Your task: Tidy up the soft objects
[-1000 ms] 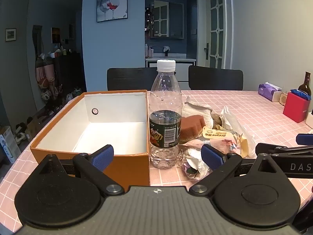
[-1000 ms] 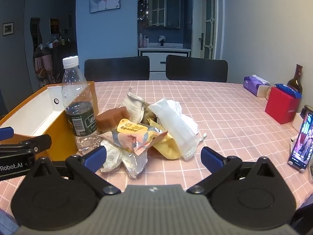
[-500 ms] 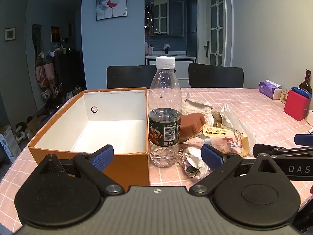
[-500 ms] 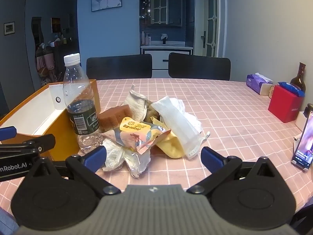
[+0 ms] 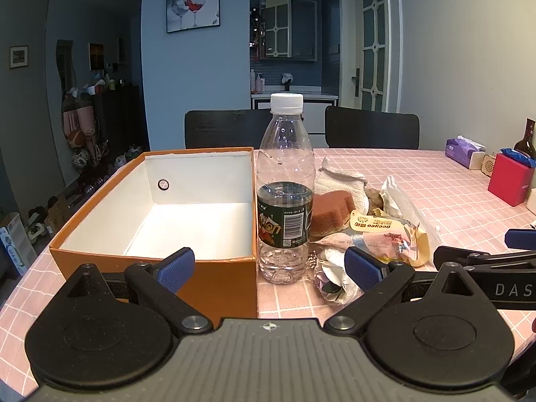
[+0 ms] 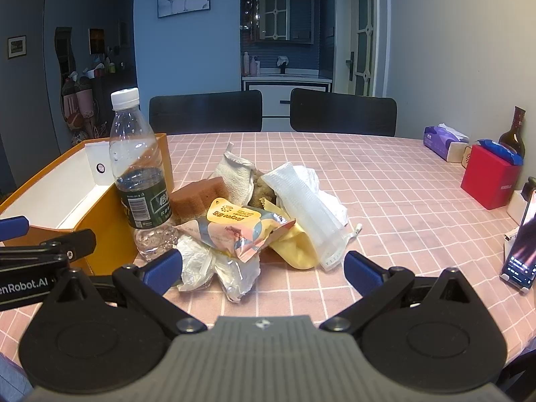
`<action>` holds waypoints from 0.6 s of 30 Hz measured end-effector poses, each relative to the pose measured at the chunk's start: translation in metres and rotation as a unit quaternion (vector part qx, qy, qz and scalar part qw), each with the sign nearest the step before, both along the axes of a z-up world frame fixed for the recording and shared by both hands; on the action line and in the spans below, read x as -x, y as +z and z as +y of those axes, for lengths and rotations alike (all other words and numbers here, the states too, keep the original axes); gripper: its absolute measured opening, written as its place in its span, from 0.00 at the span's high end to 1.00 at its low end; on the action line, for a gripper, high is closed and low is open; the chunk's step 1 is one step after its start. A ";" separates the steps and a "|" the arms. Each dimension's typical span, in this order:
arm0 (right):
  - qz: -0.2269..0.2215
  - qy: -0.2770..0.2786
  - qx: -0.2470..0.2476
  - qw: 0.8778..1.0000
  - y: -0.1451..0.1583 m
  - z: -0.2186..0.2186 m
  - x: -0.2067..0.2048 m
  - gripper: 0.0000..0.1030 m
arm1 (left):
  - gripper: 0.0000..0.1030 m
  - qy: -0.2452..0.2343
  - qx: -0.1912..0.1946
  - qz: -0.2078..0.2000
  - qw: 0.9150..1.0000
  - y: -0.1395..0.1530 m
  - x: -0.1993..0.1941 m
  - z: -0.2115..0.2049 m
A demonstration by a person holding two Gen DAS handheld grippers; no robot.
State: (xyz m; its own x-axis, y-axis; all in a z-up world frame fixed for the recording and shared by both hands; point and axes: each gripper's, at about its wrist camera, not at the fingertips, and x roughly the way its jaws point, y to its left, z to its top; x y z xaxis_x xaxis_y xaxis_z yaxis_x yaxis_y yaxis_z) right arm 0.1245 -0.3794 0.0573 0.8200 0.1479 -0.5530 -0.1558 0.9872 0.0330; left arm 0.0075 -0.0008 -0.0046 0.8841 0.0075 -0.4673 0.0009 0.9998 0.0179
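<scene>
Crinkling foil wrapper [image 6: 244, 231] tops spongy brown block [image 6: 197, 197], beside ribbed bottle [image 6: 140, 181].

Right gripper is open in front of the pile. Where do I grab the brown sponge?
Grip the brown sponge across its exposed upper-left block, coming from above. The snack wrapper overlaps its near edge and the water bottle crowds its left, so a low frontal approach by the right gripper looks blocked.

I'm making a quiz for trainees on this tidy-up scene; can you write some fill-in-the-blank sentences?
1. The inside of the orange box holds ____.
2. The cap of the water bottle is coloured ____.
3. The brown sponge lies on the ____, not in the box.
4. Both the left claw and right claw are ____.

Missing: nothing; white; table; open
</scene>
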 end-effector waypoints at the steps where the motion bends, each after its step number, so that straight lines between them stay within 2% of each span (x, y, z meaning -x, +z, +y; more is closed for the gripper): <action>1: 0.000 0.000 0.000 1.000 0.000 0.000 0.000 0.02 | 0.00 0.000 0.000 0.000 1.000 0.000 0.000 0.000; 18: 0.003 0.004 0.003 1.000 -0.001 0.003 0.001 0.02 | 0.00 0.002 0.002 0.001 1.000 0.000 0.001 0.002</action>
